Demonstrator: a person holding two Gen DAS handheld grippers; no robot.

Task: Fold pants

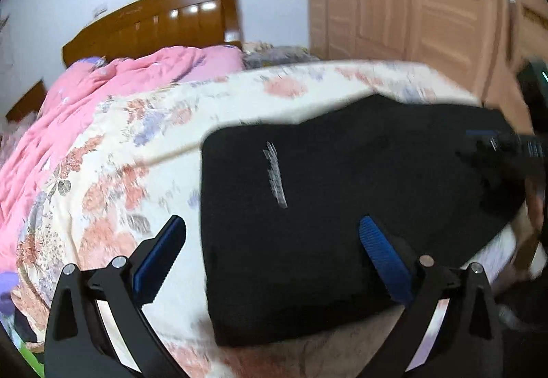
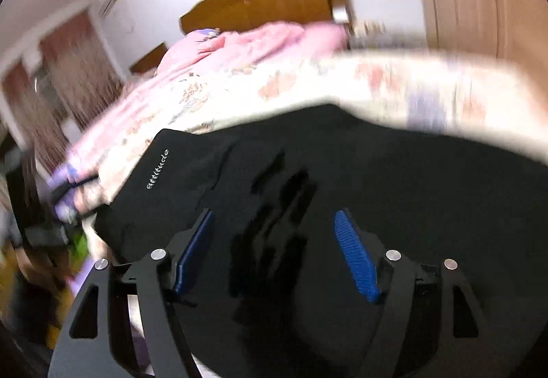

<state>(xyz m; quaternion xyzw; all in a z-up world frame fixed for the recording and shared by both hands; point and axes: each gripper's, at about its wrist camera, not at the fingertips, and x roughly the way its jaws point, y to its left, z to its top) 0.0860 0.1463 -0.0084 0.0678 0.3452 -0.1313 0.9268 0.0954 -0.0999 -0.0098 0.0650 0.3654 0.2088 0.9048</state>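
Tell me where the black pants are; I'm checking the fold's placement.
The black pants lie folded on the floral bedspread near the bed's foot edge, under both open grippers, with the pink quilt beyond toward the headboard.

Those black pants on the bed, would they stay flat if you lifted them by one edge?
Probably not: the black pants look like soft fabric, so they would likely droop and unfold. They seem light. On the floral bedspread they may drag rather than slide.
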